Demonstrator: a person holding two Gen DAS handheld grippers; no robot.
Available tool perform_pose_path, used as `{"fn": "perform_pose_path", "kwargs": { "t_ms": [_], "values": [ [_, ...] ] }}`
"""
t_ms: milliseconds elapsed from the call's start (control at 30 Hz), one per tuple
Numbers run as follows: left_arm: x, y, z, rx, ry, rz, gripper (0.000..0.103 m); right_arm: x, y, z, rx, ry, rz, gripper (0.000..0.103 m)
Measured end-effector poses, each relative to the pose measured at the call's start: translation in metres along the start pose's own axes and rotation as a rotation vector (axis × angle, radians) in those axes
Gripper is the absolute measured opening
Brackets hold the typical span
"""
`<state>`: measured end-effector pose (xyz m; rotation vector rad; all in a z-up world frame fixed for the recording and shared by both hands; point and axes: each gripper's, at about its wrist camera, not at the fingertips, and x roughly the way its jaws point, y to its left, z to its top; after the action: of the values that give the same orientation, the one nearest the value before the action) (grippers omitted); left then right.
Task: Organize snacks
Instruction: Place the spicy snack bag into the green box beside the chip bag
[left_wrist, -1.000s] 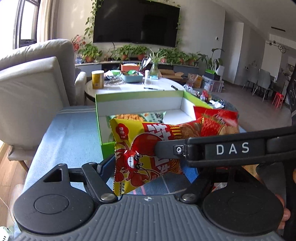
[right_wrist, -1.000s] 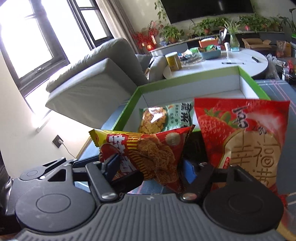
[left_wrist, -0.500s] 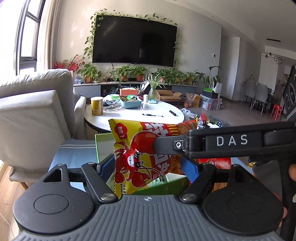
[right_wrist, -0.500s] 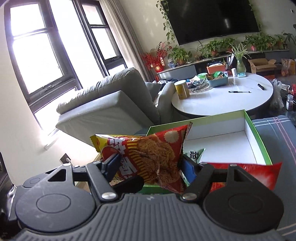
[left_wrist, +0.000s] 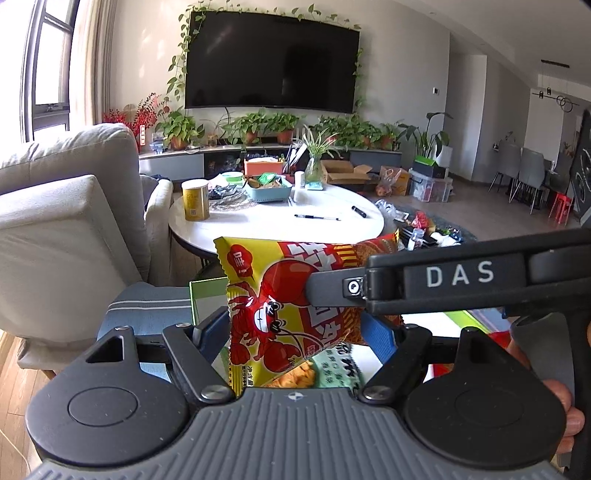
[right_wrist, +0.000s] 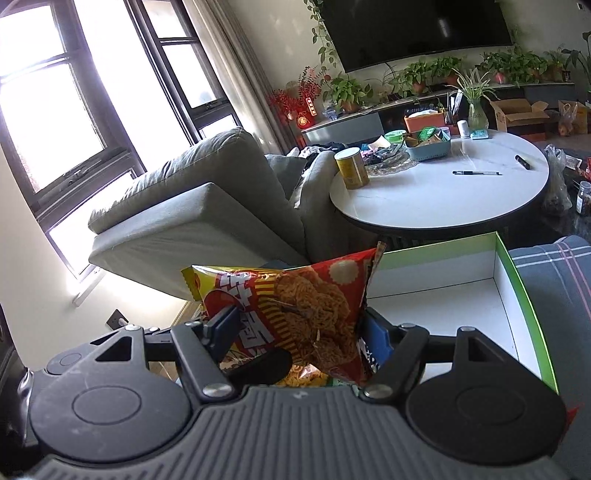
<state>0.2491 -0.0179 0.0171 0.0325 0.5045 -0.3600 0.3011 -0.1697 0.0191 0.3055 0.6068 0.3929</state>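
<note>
A yellow and red snack bag (left_wrist: 280, 317) with a lobster drawing hangs in the air, gripped from both sides. My left gripper (left_wrist: 295, 328) is shut on its lower part. My right gripper (right_wrist: 299, 328) is shut on the same snack bag (right_wrist: 306, 306), on the end with the noodle picture. In the left wrist view the right gripper's black body (left_wrist: 443, 277) crosses in front of the bag from the right. Below lies the open green-rimmed box (right_wrist: 517, 291), white inside. A green snack pack (left_wrist: 332, 365) lies in it under the bag.
A grey sofa (right_wrist: 207, 214) stands at the left. Beyond the box is a round white table (right_wrist: 443, 192) with a yellow can (right_wrist: 351, 168), pens and a blue basket. A striped blue cloth (left_wrist: 147, 310) lies under the box. A red pack's edge (left_wrist: 498, 338) shows at the right.
Both grippers have risen and drawn back with the bag between them. The box and the red strawberry pack have dropped low in both views, and the room behind shows more.
</note>
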Motion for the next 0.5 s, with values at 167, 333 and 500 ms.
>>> {"fn": "perform_pose_path", "kwargs": {
  "t_ms": [167, 333, 500],
  "values": [
    [0.024, 0.012, 0.0, -0.028, 0.033, 0.003, 0.073, 0.024, -0.008, 0.005, 0.016, 0.042, -0.007, 0.067],
    [0.045, 0.022, -0.002, -0.051, 0.07, 0.009, 0.073, 0.044, -0.01, 0.008, 0.013, 0.082, -0.026, 0.067],
    [0.053, 0.029, -0.007, -0.076, 0.115, 0.006, 0.073, 0.057, -0.01, 0.005, 0.009, 0.114, -0.05, 0.068]
  ]
}}
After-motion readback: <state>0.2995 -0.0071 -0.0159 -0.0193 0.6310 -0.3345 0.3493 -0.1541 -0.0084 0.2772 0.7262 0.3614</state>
